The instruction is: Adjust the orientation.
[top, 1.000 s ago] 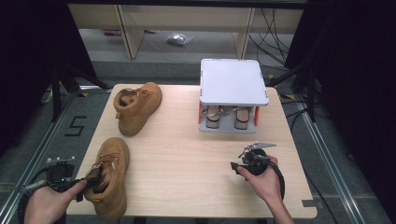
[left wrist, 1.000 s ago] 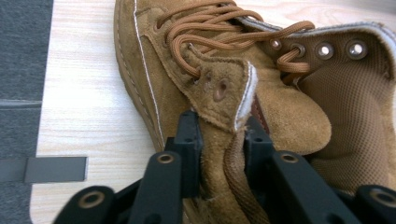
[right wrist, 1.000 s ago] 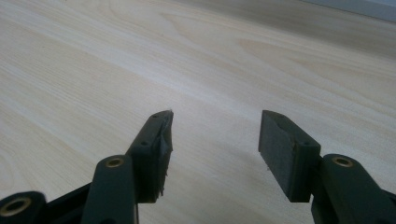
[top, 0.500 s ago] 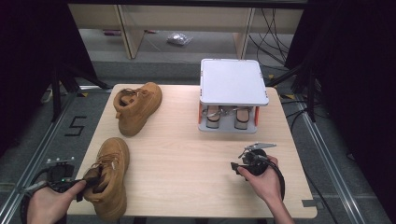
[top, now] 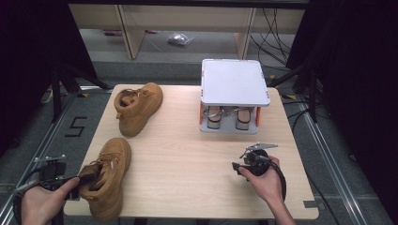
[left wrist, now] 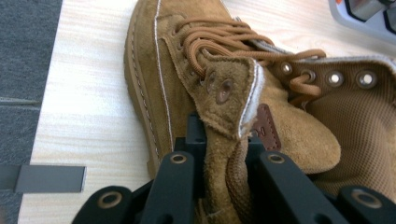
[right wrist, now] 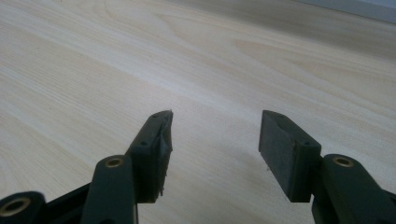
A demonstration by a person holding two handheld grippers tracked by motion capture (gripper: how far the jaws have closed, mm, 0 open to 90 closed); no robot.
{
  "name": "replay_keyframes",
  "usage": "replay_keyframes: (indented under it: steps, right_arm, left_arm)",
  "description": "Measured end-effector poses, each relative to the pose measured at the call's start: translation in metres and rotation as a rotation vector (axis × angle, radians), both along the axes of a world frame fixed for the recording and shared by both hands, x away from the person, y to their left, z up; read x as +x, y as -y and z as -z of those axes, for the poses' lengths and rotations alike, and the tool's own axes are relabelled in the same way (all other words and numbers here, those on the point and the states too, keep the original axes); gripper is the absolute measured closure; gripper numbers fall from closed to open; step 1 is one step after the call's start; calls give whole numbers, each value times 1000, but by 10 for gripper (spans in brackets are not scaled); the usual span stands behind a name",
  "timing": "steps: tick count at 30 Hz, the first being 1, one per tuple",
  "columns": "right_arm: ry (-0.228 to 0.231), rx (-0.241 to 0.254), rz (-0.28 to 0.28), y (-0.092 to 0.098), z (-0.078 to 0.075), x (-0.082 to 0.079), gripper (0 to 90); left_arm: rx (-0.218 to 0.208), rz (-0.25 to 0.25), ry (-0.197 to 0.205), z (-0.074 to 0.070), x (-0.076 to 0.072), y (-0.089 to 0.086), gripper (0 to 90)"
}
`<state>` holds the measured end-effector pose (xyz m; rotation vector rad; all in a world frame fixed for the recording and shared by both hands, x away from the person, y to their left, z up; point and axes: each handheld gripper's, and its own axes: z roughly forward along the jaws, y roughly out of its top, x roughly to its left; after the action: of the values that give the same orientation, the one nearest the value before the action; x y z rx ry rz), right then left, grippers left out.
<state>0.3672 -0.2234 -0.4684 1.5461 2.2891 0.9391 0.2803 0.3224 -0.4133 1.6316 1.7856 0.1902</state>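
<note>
Tan suede boot (top: pixel 106 176) sits at the near left corner of the table (top: pixel 187 154), toe pointing away from me, and that's the one I'm working. My left gripper (left wrist: pixel 223 154) has just been closing its jaws, and in the left gripper view they now pinch the boot's collar flap and a bit of lace between them, so the grip looks made. In the high view the left gripper (top: pixel 70 180) is at the boot's heel end, right at the table's near left edge.

Second boot (top: pixel 137 105) lies at the far left of the table, well apart from the held one, untouched. White rack (top: pixel 233 93) stands at the far right of the table with a pair of shoes (top: pixel 227 117) tucked under its top shelf.

My right gripper (right wrist: pixel 215 154) has its jaws apart with nothing between them, just bare table under it. High view puts the right gripper (top: pixel 251 161) at the near right of the table, in front of the rack.

Progress, my read: early. Grasp on the first boot done; lift and placing not started, both boots on the table. If the rack is the goal, two boots left to move.
</note>
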Motion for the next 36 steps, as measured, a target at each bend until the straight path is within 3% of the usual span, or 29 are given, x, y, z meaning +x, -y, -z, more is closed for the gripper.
replay_keyframes:
  steps: [2,3,4,8,15,17,18,20,36]
  right_arm:
    - [-32,-12,-12,2,-3,0,449]
    - [-19,-41,-14,4,-2,1,449]
    - [0,-42,-22,5,0,3,449]
    - [6,-49,-15,5,-1,2,449]
    - [9,-50,-11,7,0,1,449]
    - [2,-17,-11,6,0,0,449]
    - [7,-16,-33,8,0,1,449]
    - [12,-22,-3,7,-1,-1,450]
    - [7,-15,-13,6,0,-1,450]
  left_arm:
    - [-21,6,7,0,0,1,814]
    - [-27,13,6,-1,0,2,815]
    - [-38,24,8,-1,0,3,818]
    - [-83,56,1,-2,4,9,823]
    - [-135,83,49,-6,13,29,826]
    - [-127,98,52,-8,16,32,827]
    - [-138,87,63,-9,17,34,827]
    - [-132,103,80,-11,21,38,827]
    - [-142,94,162,-22,47,67,827]
